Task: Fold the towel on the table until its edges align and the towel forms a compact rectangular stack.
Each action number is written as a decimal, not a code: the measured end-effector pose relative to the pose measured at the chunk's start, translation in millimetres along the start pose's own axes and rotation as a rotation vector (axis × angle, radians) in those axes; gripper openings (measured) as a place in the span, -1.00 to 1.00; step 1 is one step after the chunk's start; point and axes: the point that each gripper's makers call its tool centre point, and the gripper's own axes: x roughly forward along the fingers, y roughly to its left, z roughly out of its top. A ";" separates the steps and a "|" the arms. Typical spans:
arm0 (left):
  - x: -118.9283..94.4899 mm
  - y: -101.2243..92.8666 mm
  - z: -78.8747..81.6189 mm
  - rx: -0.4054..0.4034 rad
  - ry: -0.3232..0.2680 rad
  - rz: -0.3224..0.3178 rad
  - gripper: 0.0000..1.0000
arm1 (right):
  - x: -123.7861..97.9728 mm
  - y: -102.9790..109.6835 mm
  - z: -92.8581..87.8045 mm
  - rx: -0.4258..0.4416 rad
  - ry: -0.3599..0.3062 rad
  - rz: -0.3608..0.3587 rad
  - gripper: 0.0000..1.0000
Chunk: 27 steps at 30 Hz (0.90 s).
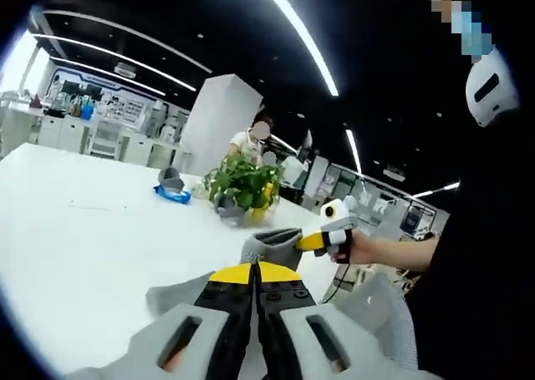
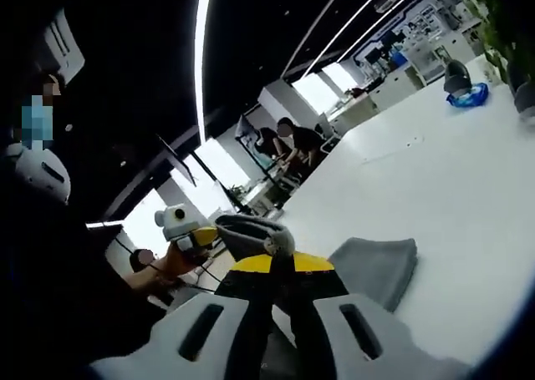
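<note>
In the left gripper view the left gripper (image 1: 255,273) is clamped tight on the grey towel (image 1: 272,245), lifted over the white table (image 1: 84,230) with broad bare surface beyond, while the right gripper view shows the right gripper (image 2: 282,263) pinching another towel (image 2: 376,267) edge.

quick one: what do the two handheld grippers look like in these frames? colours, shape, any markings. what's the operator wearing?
Both look the same. The left gripper has light grey moulded bodies with slotted cut-outs, black inner bars dotted with small screws, and yellow tips on its fingers. The right gripper matches: grey shells, black bars, yellow-tipped ends. Seen from the other side, each carries a white-and-grey head. The person wears dark clothing.
</note>
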 end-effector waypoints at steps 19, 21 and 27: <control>45.5 82.5 -50.8 -0.133 0.179 0.088 -1.00 | 28.0 -86.8 -22.0 0.258 0.125 -0.112 -0.94; 51.1 90.6 -56.7 -0.132 0.196 0.103 -1.00 | 31.2 -97.8 -24.5 0.256 0.114 -0.150 -0.94; 63.0 118.7 -80.5 -0.040 0.270 0.199 -1.00 | 40.6 -121.0 -31.4 0.250 0.078 -0.228 -0.93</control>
